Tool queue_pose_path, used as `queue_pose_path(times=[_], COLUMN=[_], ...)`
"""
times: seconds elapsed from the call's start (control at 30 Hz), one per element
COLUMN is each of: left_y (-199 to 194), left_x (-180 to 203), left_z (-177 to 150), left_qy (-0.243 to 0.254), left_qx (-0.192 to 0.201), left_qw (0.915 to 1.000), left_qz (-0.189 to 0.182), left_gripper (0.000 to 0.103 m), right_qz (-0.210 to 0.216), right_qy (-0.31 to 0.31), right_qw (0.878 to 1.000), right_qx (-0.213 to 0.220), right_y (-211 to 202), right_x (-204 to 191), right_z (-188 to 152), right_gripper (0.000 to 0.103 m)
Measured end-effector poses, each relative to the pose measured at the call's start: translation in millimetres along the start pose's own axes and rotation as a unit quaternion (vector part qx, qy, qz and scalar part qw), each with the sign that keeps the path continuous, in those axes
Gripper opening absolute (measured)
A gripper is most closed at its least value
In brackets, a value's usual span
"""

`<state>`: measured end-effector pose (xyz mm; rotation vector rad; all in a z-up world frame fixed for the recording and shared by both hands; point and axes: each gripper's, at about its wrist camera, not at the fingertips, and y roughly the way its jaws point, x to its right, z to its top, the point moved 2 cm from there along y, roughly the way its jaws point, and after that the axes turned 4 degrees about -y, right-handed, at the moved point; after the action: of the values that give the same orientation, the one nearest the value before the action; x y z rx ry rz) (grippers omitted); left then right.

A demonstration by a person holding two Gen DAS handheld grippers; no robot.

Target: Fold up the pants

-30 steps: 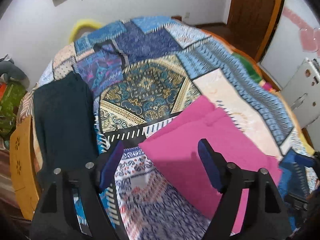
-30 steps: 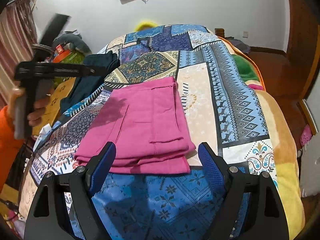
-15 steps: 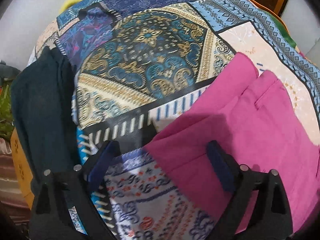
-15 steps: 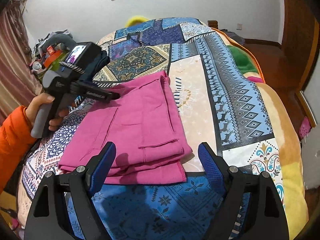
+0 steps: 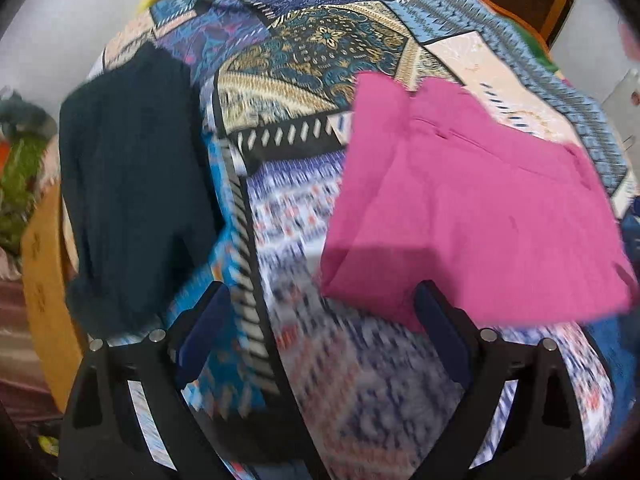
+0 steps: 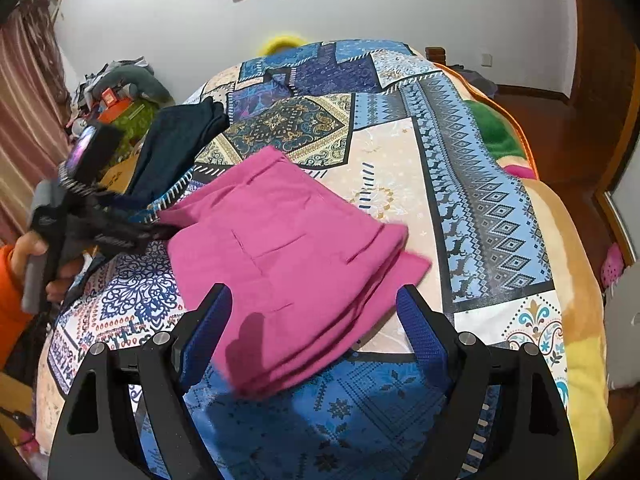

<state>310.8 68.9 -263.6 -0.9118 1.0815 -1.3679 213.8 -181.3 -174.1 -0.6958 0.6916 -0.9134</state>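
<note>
On the bed: pink pants (image 6: 288, 256) lie folded in several layers on the patterned quilt (image 6: 492, 200), in its middle.
Left side: a dark garment (image 5: 132, 184) lies well apart from the pants.
Left gripper (image 5: 320, 344): jaws wide apart, holding nothing, near the left corner of the pants.
Right gripper (image 6: 312, 332): released, empty, over the near edge.
Advice: I judge 1 tidy-up remains; pinch all layers together, so the edges stay aligned.
</note>
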Motion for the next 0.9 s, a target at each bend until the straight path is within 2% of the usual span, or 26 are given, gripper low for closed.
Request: queue_pose_path(times=[0.17,0.23,0.33,0.4,0.57,0.7,0.77,0.9], left_y=[-13,-17,-24,-28,-36,-43,-46,-42], left_x=[6,10,14,15,13,10,9,15], left_z=[-25,-29,-35,-38,-32,-19,-9,12], left_qy=[-0.014,-0.015,-0.021,-0.024,-0.027,-0.034,-0.04,-0.032], left_qx=[0.004,0.009,0.018,0.023,0.041,0.058,0.066,0.073], left_qw=[0.9996,0.9994,0.9987,0.9984,0.998,0.9967,0.9955,0.9946], left_qz=[-0.024,-0.031,-0.043,-0.046,-0.041,-0.046,-0.055,-0.066], left_gripper=[0.095,0.095,0.093,0.09,0.087,0.087,0.087,0.085], right_qz=[0.002,0.001,0.007,0.005,-0.026,-0.054,-0.054,-0.024], right_qy=[-0.014,-0.02,-0.016,-0.017,-0.033,-0.046,-0.042,-0.005], right_qw=[0.999,0.998,0.998,0.998,0.996,0.995,0.995,0.999], right_qx=[-0.035,-0.055,-0.061,-0.065,-0.076,-0.073,-0.068,-0.049], right_y=[15,24,31,35,47,51,49,39], right_x=[3,6,13,19,31,37,38,42], right_z=[-5,-9,-10,-9,0,11,17,23], right_gripper=[0.081,0.077,0.071,0.06,0.05,0.049,0.049,0.049])
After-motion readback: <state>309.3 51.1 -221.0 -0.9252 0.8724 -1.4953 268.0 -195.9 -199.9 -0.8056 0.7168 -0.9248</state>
